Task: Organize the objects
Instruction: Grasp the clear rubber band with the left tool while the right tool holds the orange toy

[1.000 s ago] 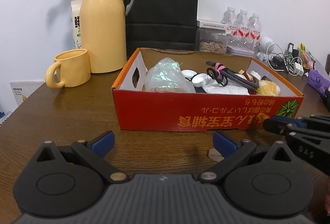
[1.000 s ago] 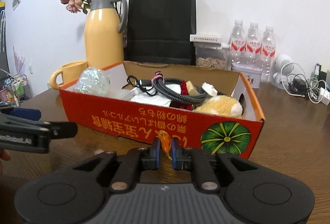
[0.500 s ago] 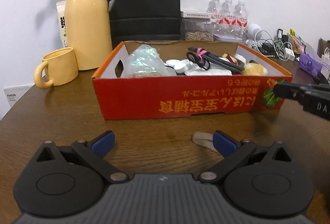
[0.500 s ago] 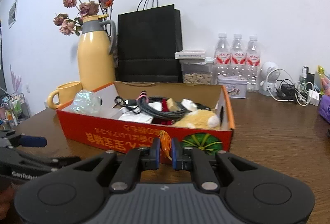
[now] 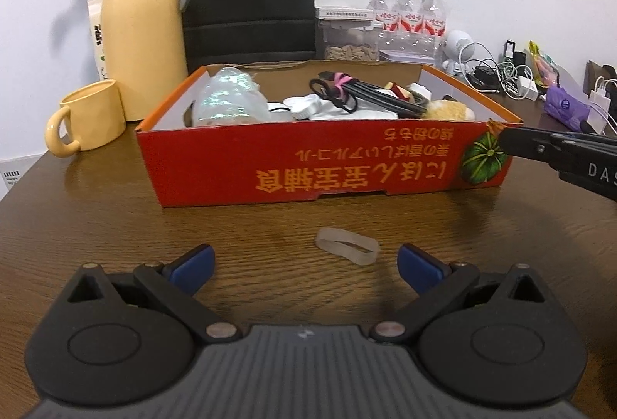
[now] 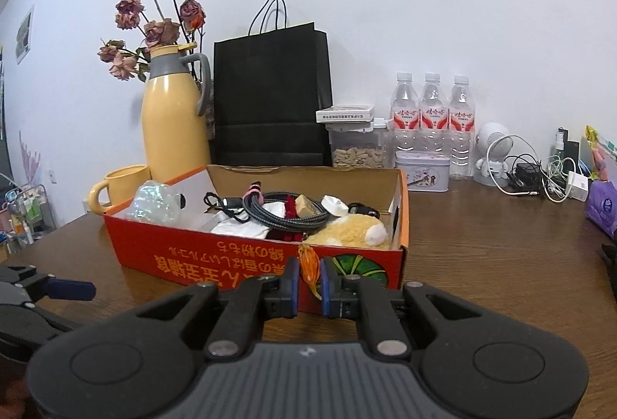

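The right gripper [image 6: 309, 284] has its blue-padded jaws pinched on a small crinkled orange wrapper-like scrap [image 6: 309, 266], which sticks up between the pads. Just beyond its tips stands the near wall of a red cardboard box with orange print and a green pumpkin picture [image 6: 216, 257]. Inside lie a coiled black braided cable [image 6: 285, 216], a tan plush toy [image 6: 351, 232] and a crumpled clear plastic bag [image 6: 156, 205].

The left gripper [image 5: 304, 263] hovers over the brown wooden table [image 5: 96, 226] with its jaws spread wide and nothing between the pads. A translucent flat rubber band [image 5: 347, 245] lies on the wood just ahead of it, nearer the right-hand finger and touching neither.

Beyond the box, to the left, stand a yellow ceramic mug [image 5: 90, 118] and a tall yellow thermos jug with a grey handle [image 5: 142, 22]; a black paper bag [image 6: 270, 99] stands behind.
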`<state>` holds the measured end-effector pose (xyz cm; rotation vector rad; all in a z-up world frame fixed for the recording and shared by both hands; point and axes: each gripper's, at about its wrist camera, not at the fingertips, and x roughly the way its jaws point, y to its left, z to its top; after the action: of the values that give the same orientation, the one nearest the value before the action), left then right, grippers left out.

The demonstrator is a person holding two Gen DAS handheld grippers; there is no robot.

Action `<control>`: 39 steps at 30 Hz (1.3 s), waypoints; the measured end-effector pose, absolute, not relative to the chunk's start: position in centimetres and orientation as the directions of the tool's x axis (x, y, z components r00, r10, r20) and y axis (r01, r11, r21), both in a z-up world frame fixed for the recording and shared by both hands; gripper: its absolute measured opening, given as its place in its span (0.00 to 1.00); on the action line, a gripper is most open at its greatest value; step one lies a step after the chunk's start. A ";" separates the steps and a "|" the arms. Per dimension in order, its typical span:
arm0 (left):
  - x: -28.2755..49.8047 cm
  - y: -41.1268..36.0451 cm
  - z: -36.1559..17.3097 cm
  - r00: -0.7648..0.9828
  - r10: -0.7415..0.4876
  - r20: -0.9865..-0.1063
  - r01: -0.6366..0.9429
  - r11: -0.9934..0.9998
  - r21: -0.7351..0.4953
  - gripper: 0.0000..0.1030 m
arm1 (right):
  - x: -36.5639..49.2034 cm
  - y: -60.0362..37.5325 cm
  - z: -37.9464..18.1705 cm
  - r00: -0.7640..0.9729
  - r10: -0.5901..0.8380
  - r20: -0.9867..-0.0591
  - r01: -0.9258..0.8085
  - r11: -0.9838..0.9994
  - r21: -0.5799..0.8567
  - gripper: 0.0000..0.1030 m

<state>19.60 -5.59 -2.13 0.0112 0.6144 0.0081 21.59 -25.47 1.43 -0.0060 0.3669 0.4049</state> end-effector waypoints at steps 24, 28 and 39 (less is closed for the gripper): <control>21.3 -7.7 -2.0 0.827 -0.049 -0.561 0.054 0.999 -0.009 0.06 | 21.7 -25.0 1.2 0.846 0.386 -0.369 -0.396 0.917 0.051 0.10; 20.4 -7.0 -1.2 0.852 -0.051 -0.521 0.045 0.999 -0.024 0.06 | 21.7 -25.0 1.2 0.846 0.386 -0.369 -0.396 0.917 0.051 0.10; 19.0 -4.3 0.9 0.906 -0.051 -0.421 0.002 0.993 -0.116 0.06 | 21.7 -25.0 1.1 0.844 0.386 -0.373 -0.397 0.916 0.051 0.10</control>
<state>18.97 -4.28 0.92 -0.1138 0.4368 -0.0277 21.73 -24.97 1.08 -0.0282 0.3873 0.4134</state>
